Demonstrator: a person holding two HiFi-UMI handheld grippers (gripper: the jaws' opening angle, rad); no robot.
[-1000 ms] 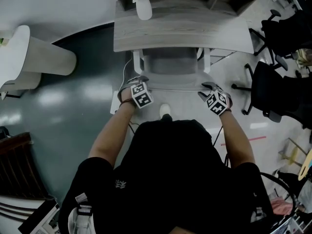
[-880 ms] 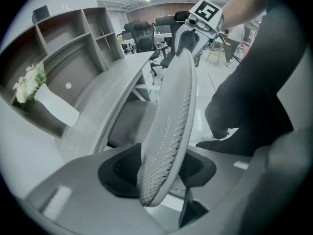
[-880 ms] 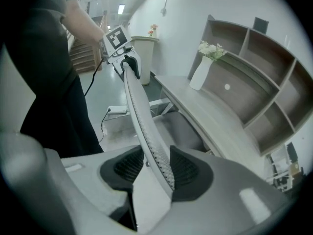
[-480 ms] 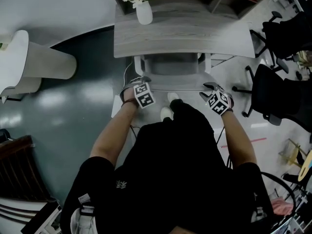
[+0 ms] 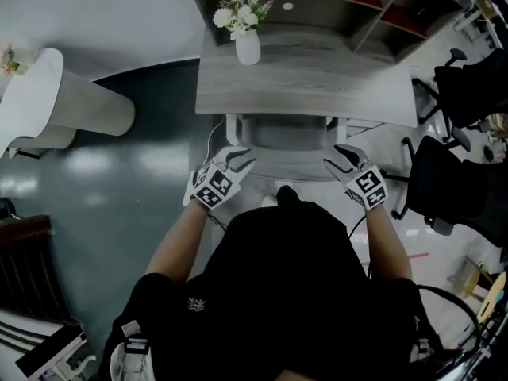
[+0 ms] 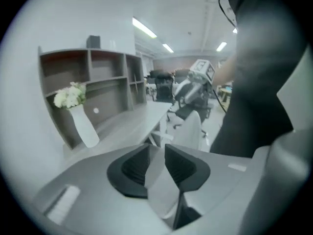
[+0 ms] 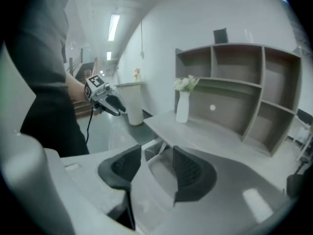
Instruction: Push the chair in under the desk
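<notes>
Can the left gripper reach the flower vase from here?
Probably yes, with a stretch: the left gripper, its fingers closing on nothing, is by the chair, and only bare desk lies before the vase.

The chair (image 5: 287, 136) is a light grey seat on a white frame, standing upright and square to the desk (image 5: 317, 86). Most of its seat lies beneath the desk's near edge, roughly midway along that edge. Two white frame uprights show at either side of the seat, just under the edge. Only the rear of the chair projects clear of the desk. The desk has a pale grey wood-grain top, rectangular and level, on the floor (image 5: 143, 181). Whether the chair touches the desk cannot be determined.
</notes>
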